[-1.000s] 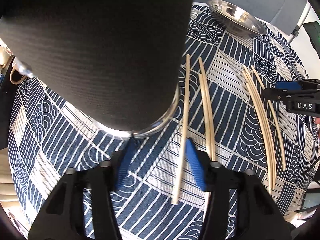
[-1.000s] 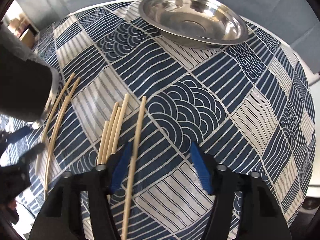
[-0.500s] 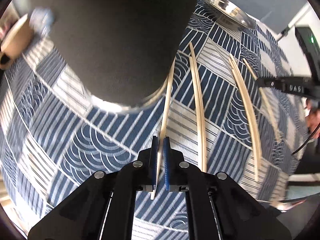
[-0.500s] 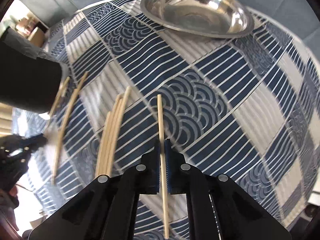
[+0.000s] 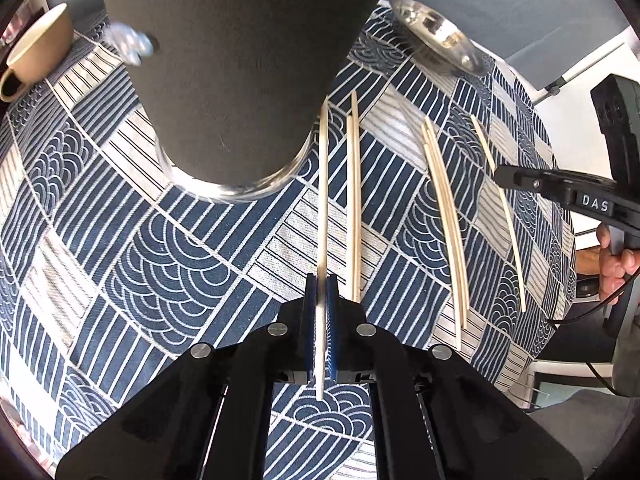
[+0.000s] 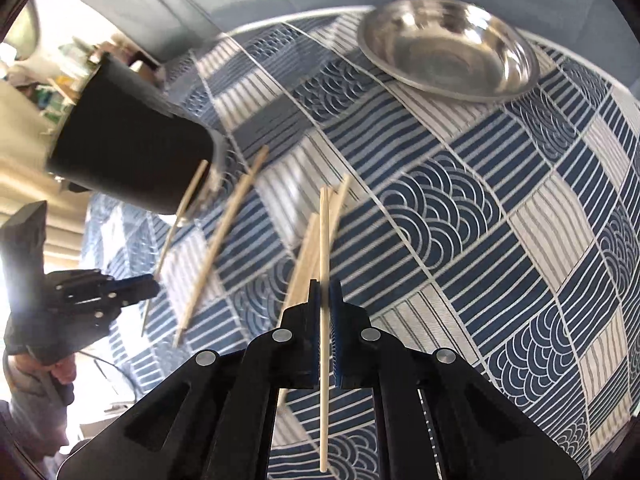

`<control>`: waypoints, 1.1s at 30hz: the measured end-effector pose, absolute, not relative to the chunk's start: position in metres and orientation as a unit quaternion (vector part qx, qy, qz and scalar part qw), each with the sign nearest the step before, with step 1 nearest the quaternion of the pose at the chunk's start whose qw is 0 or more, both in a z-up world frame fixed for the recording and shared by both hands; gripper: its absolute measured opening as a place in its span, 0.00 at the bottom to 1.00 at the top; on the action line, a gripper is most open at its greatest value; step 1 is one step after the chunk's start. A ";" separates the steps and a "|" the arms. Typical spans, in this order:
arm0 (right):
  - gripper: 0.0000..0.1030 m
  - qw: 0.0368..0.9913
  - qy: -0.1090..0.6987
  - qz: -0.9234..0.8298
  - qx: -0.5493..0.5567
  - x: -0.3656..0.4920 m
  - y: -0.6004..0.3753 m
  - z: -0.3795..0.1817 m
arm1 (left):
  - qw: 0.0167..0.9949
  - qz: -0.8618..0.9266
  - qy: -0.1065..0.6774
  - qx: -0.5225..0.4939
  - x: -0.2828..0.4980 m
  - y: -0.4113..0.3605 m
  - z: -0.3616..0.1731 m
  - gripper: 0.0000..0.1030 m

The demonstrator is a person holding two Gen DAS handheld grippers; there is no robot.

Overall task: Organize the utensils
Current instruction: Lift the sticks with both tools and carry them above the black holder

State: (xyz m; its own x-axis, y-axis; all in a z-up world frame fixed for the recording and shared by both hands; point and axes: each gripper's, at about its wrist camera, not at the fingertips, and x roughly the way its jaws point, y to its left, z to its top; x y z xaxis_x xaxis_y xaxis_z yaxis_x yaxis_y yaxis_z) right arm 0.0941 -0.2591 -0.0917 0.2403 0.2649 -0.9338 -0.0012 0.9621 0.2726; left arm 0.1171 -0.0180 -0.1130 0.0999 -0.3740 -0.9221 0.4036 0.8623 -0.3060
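My left gripper [image 5: 320, 284] is shut on a pale wooden chopstick [image 5: 322, 208] and holds it above the patterned cloth, its far end beside the tall black holder [image 5: 228, 80]. My right gripper [image 6: 325, 290] is shut on another chopstick [image 6: 324, 240], lifted off the cloth. Two chopsticks [image 5: 354, 200] lie just right of the left gripper, and a bundle of several [image 5: 444, 216] lies further right. The black holder [image 6: 132, 156] also shows in the right wrist view, at the left, with the left gripper [image 6: 148, 285] below it.
A steel dish [image 6: 448, 56] sits at the far side of the blue-and-white cloth [image 6: 480, 240]. A tan cup [image 5: 32, 52] stands at the far left in the left wrist view. The right gripper's body [image 5: 560, 188] shows at the right edge there.
Both grippers, open a second ago, closed on one chopstick each and have since lifted them off the cloth. Both views have tilted and risen.
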 end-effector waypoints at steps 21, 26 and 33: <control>0.04 0.824 0.522 0.201 0.096 0.103 -0.212 0.007 | 0.817 -0.244 0.523 -0.005 0.083 0.001 -0.014 0.05; 0.04 0.831 0.499 0.231 0.088 0.109 -0.195 0.029 | 0.833 -0.239 0.499 -0.003 0.082 0.005 0.011 0.05; 0.04 0.841 0.470 0.254 0.086 0.117 -0.179 0.054 | 0.851 -0.235 0.469 -0.003 0.087 0.009 0.040 0.05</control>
